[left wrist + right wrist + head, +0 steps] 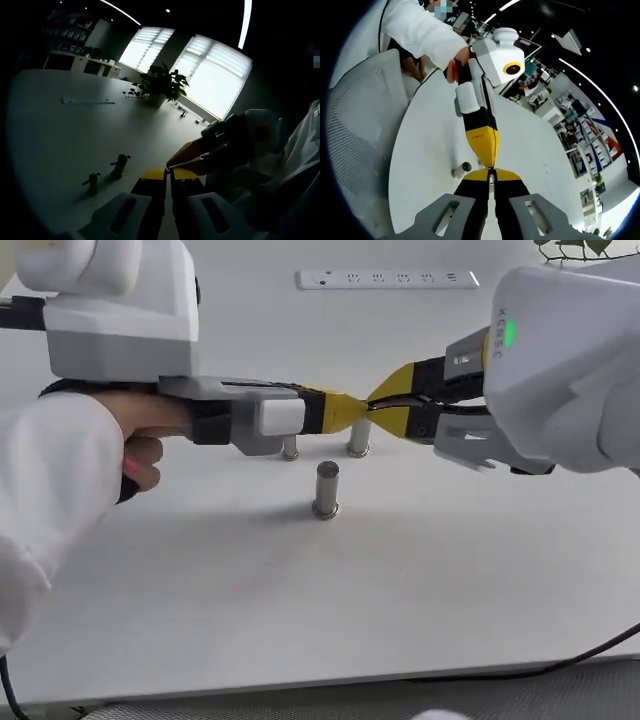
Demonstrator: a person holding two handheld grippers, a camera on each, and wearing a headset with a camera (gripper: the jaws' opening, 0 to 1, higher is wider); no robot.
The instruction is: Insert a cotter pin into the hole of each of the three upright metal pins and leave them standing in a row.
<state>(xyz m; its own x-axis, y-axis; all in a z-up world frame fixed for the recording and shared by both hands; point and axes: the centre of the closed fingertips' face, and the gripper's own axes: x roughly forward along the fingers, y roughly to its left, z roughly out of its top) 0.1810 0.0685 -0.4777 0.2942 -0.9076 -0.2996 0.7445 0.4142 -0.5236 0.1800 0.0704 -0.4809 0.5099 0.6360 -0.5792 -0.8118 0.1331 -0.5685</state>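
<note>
Overhead, third metal pin (326, 488) nearest.

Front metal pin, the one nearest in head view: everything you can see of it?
The front metal pin is a short grey cylinder, steel by its look, with a wider flange at its base. It stands upright on the white table. Nothing touches it or sticks out of it.

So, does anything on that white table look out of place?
One metal pin stands upright but forward of the other two pins, so the three form a triangle, not a row. Nothing looks tipped or damaged.
</note>
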